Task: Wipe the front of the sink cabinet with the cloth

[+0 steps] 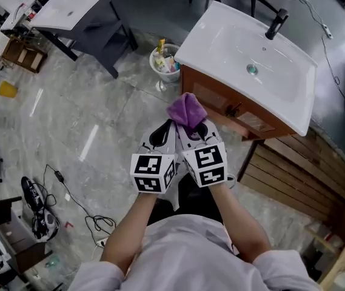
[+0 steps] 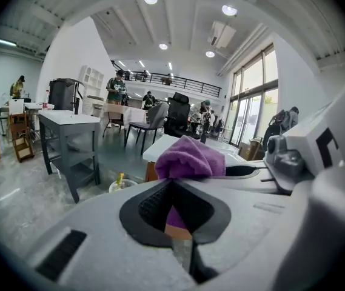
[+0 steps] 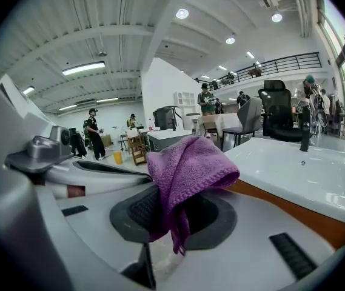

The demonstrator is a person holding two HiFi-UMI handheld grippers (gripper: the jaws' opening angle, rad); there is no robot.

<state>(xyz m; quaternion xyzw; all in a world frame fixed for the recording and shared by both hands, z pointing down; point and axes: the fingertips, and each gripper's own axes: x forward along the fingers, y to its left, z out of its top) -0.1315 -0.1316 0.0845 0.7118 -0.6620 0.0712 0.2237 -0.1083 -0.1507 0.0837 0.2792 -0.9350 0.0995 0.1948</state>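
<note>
1. Pretty sure this is a big open workspace, some kind of lab or test hall, definitely not anyone's bathroom.
2. The sink cabinet just stands free on a grey marble-look floor. A second washbasin on a grey stand sits off to the far left.
3. Loose cables trail across the floor at the near left.
4. On the far side there are black office chairs and people standing around.
5. High white ceiling with strip lights, a railed mezzanine and tall windows on the right.
</note>
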